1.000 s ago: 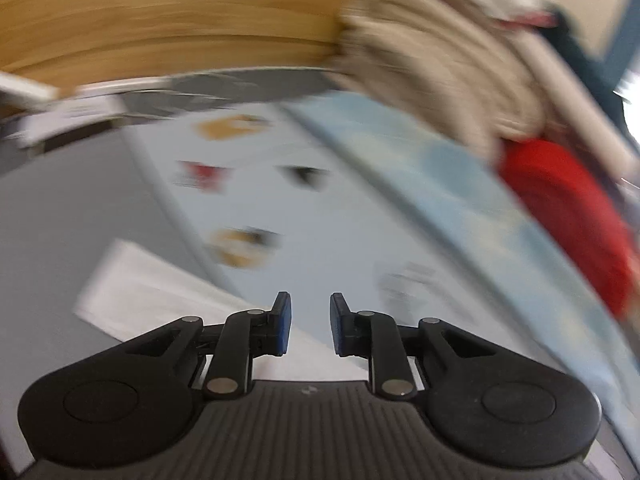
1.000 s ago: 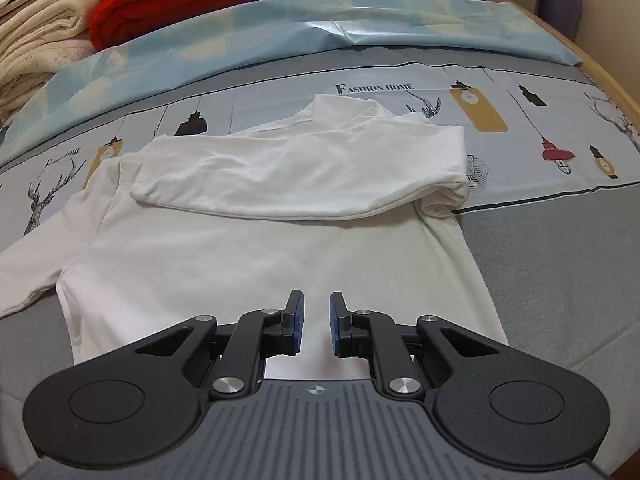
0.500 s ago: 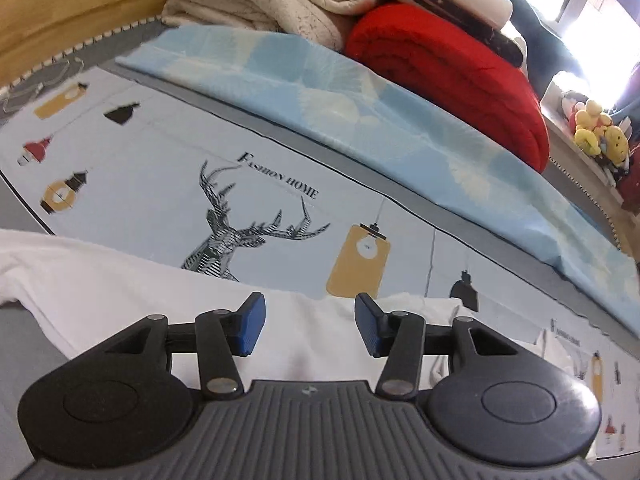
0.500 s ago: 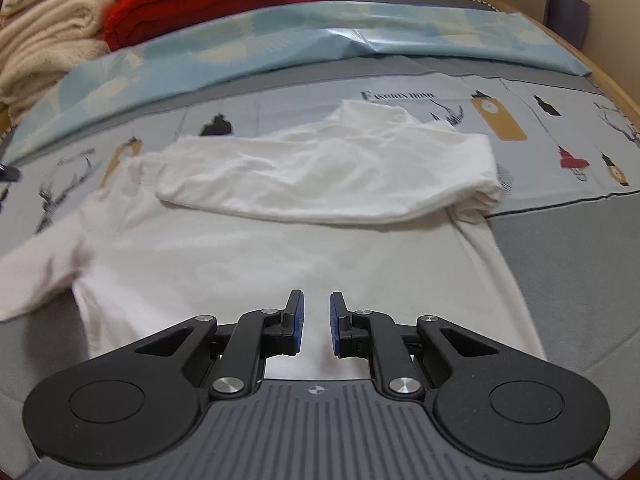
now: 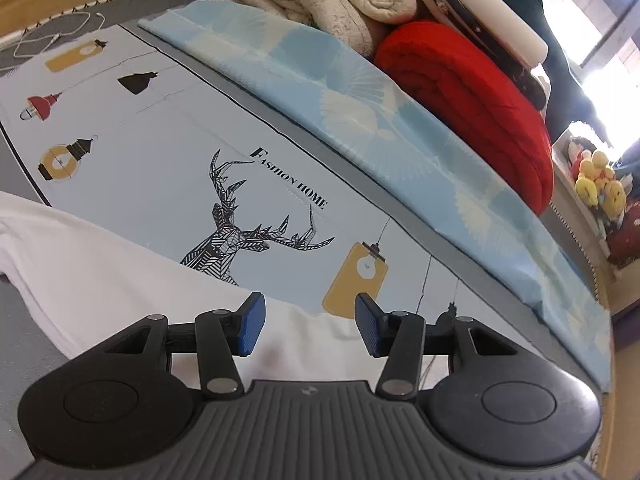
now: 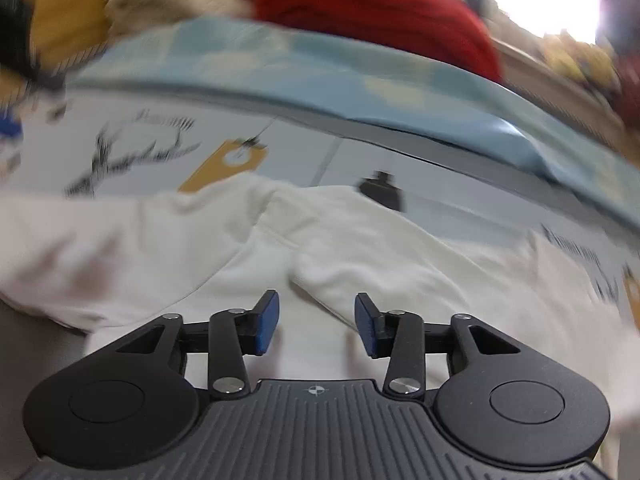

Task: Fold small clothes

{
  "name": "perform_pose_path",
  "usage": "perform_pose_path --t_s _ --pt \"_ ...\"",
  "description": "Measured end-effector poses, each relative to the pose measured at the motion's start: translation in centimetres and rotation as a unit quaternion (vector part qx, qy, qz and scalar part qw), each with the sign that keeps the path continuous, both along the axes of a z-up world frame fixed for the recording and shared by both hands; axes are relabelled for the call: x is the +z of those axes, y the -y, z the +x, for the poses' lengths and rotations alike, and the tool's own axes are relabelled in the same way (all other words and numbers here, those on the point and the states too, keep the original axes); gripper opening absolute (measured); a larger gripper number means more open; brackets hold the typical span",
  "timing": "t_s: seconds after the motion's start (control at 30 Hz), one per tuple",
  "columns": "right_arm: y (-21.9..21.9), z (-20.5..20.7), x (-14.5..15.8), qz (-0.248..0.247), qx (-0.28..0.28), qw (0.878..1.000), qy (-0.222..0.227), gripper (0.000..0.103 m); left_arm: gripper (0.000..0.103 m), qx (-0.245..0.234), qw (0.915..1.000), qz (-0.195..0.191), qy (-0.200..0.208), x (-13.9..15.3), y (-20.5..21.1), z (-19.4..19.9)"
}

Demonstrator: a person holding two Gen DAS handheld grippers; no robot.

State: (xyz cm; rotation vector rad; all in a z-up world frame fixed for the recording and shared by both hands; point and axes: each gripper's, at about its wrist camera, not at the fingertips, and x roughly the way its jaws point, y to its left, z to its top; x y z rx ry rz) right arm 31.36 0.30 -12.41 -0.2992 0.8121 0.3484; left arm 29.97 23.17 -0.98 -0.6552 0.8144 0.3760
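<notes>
1. Your left gripper (image 5: 306,326) stands open over the white shirt (image 5: 100,264), nothing between its pads.
2. Your right gripper (image 6: 316,326) has just been opening; it grips nothing.
3. The shirt (image 6: 400,264) lies on the printed sheet (image 5: 168,168), one sleeve (image 6: 420,256) folded across.

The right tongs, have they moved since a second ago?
Yes. The right tongs swung left over the white shirt, toward its unfolded sleeve; the deer print, formerly at the far left, is now ahead. Their jaws have just been opening, empty.
</notes>
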Motion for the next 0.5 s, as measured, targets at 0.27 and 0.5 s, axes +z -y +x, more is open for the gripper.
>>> perform_pose_path --t_s 0.27,0.5 --pt "2.2 2.0 -0.5 -0.018 -0.013 0.999 0.044 0.005 0.055 0.0 1.0 0.006 -0.005 -0.7 0.2 1.0" --pt "25.0 0.8 8.9 0.105 -0.176 0.975 0.084 0.005 0.055 -0.034 0.9992 0.008 -0.019 -2.4 2.0 2.4"
